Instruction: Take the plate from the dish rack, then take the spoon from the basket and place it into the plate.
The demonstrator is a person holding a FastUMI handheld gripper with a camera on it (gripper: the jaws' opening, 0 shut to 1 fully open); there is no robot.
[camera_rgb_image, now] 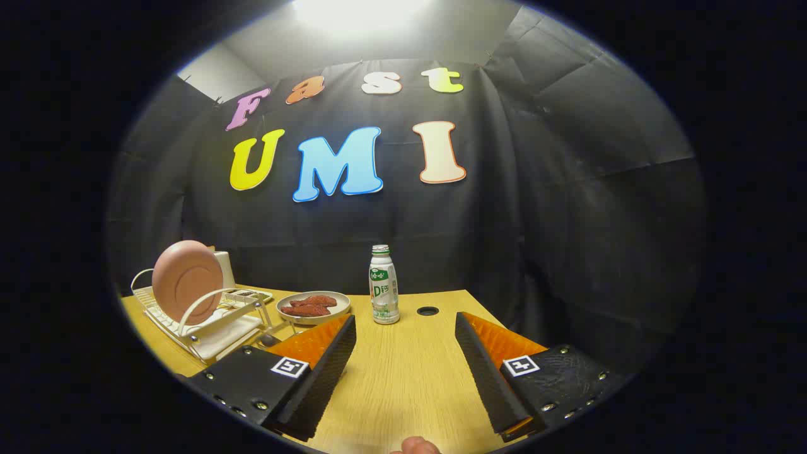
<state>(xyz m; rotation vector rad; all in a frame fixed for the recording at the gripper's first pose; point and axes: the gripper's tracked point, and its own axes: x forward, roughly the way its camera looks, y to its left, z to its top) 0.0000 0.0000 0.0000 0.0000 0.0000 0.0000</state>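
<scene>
A pink plate (pixel 187 280) stands on edge in a white wire dish rack (pixel 200 323) on the wooden table (pixel 403 372), off to the left beyond my left finger. My gripper (pixel 405 323) is open above the table, with only bare wood between its fingers (pixel 328 366). The rack has a small basket section (pixel 243 295) behind the plate; I cannot make out a spoon in it.
A shallow dish of reddish sausages (pixel 313 306) sits just beyond the left finger. A white and green bottle (pixel 383 285) stands upright ahead, between the fingers' lines. A round cable hole (pixel 427 311) lies to its right. The table's right edge drops off near the right finger.
</scene>
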